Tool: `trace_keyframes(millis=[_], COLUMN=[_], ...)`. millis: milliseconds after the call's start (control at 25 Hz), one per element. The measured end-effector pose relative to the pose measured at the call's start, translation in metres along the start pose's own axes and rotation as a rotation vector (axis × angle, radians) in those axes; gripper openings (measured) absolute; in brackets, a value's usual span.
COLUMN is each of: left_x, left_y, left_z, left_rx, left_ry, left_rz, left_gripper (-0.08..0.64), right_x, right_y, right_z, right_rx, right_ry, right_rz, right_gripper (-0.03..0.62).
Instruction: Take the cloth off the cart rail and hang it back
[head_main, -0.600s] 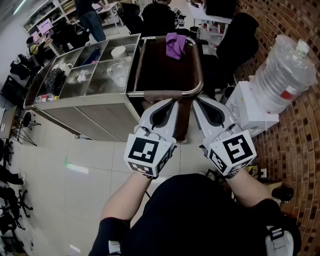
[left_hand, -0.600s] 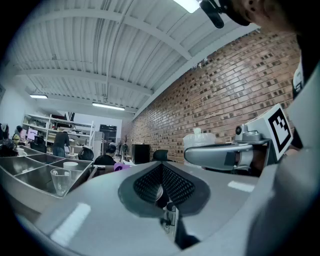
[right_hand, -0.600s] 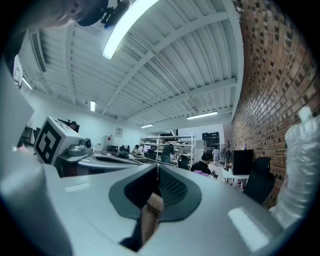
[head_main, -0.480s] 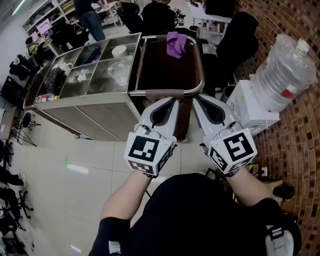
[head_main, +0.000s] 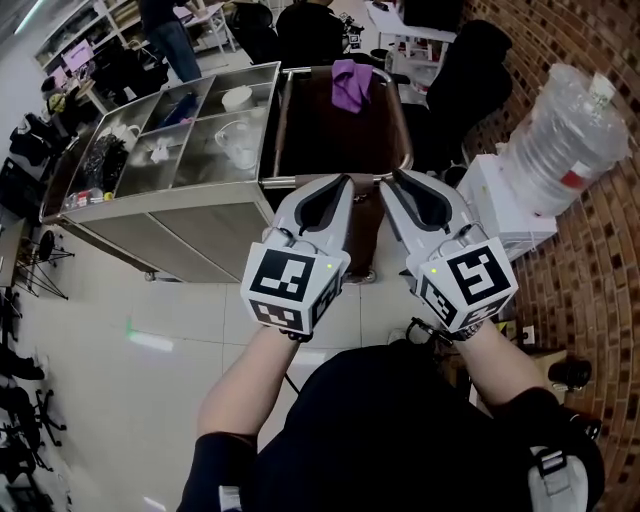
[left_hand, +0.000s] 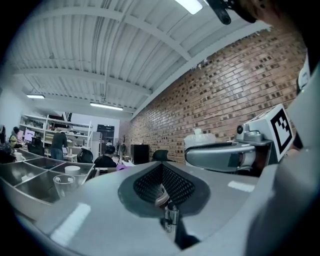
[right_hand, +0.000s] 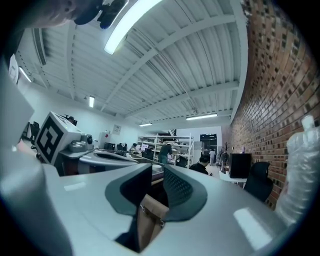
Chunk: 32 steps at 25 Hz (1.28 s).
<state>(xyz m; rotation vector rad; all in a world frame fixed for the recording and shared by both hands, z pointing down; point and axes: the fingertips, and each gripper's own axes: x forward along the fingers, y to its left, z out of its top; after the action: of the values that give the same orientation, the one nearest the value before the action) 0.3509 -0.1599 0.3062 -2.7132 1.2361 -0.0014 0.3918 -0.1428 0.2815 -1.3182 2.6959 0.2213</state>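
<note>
Purple is the colour to aim for: the soft purple cloth hangs draped over the far end of the brown tubular rail, which loops around the dark brown bag on the right side of the stainless steel cart. Both tools hover side by side above the near end of that rail, well apart from the cloth. The left gripper has its jaws closed together on nothing. The right gripper has its jaws slightly parted, with only empty air between them. The step in hand appears to be the reach, and nothing has been taken off yet. To do it well, one gripper should probably travel over the bag toward the far end, with its jaws spread wider before it arrives. It should then come down on the cloth where it bunches over the rail, so the pads catch a thick fold, not a thin edge. Lifting straight up off the rail, not tugging toward the near side, would likely keep the cloth from snagging or slipping into the bag.
</note>
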Motion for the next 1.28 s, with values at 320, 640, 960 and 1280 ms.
trace_keyframes(millis=[320,640,960,1280], left_x=[0.020,0.081,0.188,0.276], left_y=[0.019,0.051,0.110,0.192], left_z=[0.001,-0.021,-0.050,-0.106], left_rx=[-0.015,-0.004,-0.013,-0.064], left_ry=[0.014,0.070,0.126,0.223], left_rz=[0.009,0.035,0.116,0.219], left_gripper=[-0.005,-0.005,-0.005,-0.005], right_x=[0.030,0.082,0.174,0.283], right_y=[-0.028,-0.088,-0.182,-0.242], right_z=[-0.009,-0.038,-0.098,-0.190], right_rx=[-0.028,-0.033,-0.040,-0.209], right_ry=[0.030,0.048,0.143,0.310], right_rz=[-0.011,0.023,0.105,0.212], right_gripper=[0.084,0.098,0.135,0.164])
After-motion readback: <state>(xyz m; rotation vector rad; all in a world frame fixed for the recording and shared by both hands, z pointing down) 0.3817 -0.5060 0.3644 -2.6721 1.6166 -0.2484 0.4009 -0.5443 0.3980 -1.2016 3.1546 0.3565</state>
